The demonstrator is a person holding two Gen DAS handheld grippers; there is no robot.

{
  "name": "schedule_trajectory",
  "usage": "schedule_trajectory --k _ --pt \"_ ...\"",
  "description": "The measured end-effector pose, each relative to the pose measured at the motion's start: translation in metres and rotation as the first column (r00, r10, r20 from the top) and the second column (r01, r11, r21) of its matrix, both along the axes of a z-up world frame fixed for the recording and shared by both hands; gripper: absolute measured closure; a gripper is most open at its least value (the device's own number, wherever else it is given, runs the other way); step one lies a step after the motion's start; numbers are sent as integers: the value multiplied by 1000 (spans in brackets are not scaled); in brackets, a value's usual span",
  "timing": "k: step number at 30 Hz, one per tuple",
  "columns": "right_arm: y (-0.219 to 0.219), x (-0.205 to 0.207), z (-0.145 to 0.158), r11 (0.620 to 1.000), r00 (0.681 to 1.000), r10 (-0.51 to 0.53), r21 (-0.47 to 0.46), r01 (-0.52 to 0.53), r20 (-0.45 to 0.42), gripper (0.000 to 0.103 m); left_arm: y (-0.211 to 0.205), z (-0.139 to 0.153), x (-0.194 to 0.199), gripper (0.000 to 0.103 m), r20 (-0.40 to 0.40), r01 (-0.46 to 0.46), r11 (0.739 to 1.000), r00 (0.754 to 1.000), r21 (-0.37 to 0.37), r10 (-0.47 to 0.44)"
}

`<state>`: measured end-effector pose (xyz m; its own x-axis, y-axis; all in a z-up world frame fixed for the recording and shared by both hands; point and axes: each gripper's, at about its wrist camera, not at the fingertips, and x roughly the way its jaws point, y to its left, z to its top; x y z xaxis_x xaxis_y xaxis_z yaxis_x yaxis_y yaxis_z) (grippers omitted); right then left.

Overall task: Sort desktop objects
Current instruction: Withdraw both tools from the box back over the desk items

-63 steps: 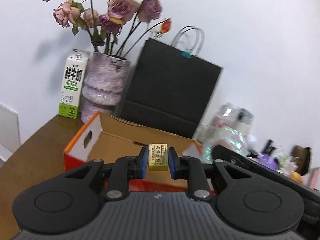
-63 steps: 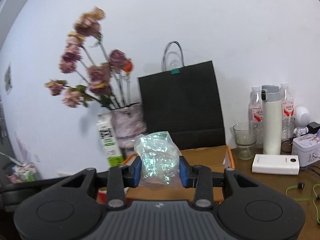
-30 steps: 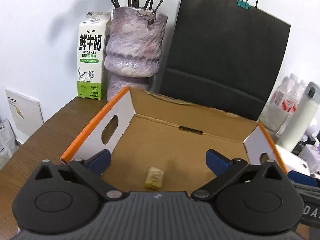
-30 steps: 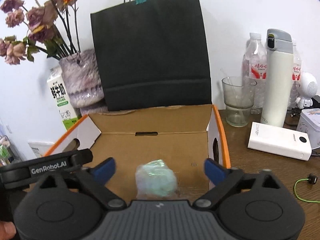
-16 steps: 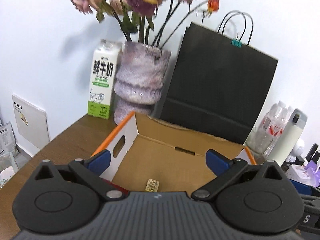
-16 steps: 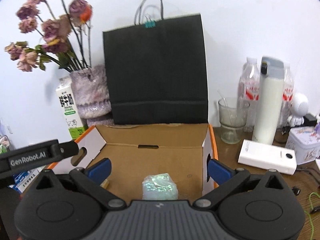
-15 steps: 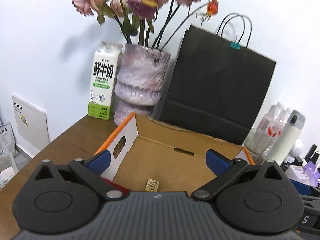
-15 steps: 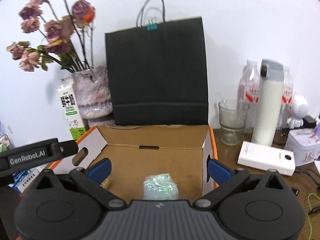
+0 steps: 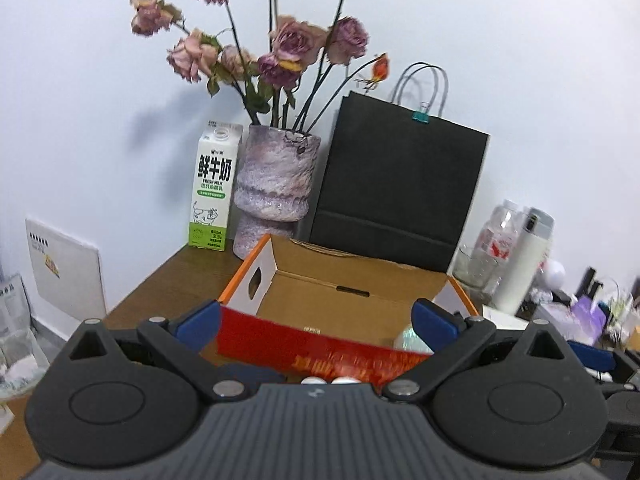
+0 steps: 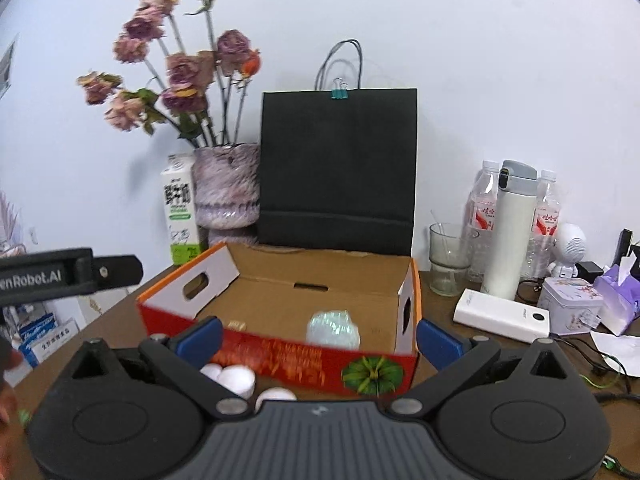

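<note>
Both my grippers have drawn back since half a second ago, so the open cardboard box (image 10: 320,300) now lies beyond the fingertips and its red front wall fills the gap between them.

Left gripper (image 9: 316,316): jaws wide apart, nothing held. Right gripper (image 10: 320,334): jaws wide apart, nothing held.

Contents of box, left to right:
- Small yellow packet (image 10: 237,324), on the floor near the left front corner, just past my right gripper's left fingertip.
- Iridescent plastic bag (image 10: 333,329), on the floor right of centre, close behind the front wall; in the left wrist view it shows only as a pale sliver (image 9: 410,338) beside the right fingertip.

In front of box, on the wooden table (image 9: 168,280):
- White round caps (image 10: 232,376), just outside the front wall, partly hidden by my right gripper's body.

Behind box, left to right:
- Milk carton (image 9: 214,190), upright against the wall.
- Purple vase (image 9: 276,188) of dried roses, just beside the carton.
- Black paper bag (image 10: 338,168), upright, touching or nearly touching the box's rear edge.

Right of box:
- Glass cup (image 10: 450,260), water bottles (image 10: 482,208), white flask (image 10: 512,236), all upright.
- White power bank (image 10: 502,314), flat.
- Small tin (image 10: 570,306), beside purple tissues (image 10: 618,288).
</note>
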<state>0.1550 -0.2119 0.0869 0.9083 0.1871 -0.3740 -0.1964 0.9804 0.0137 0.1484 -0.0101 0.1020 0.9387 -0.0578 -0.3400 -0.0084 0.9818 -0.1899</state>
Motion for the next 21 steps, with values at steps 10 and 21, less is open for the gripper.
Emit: schedule_trajectory --k 10,21 --pt "-16 -67 -39 1000 1000 -17 23 17 -25 0 27 -22 -71 0 59 -6 996 998 94 0" --pt "13 -97 -80 996 996 15 -91 -23 -92 0 67 -63 -101 0 10 -24 992 1000 124 23"
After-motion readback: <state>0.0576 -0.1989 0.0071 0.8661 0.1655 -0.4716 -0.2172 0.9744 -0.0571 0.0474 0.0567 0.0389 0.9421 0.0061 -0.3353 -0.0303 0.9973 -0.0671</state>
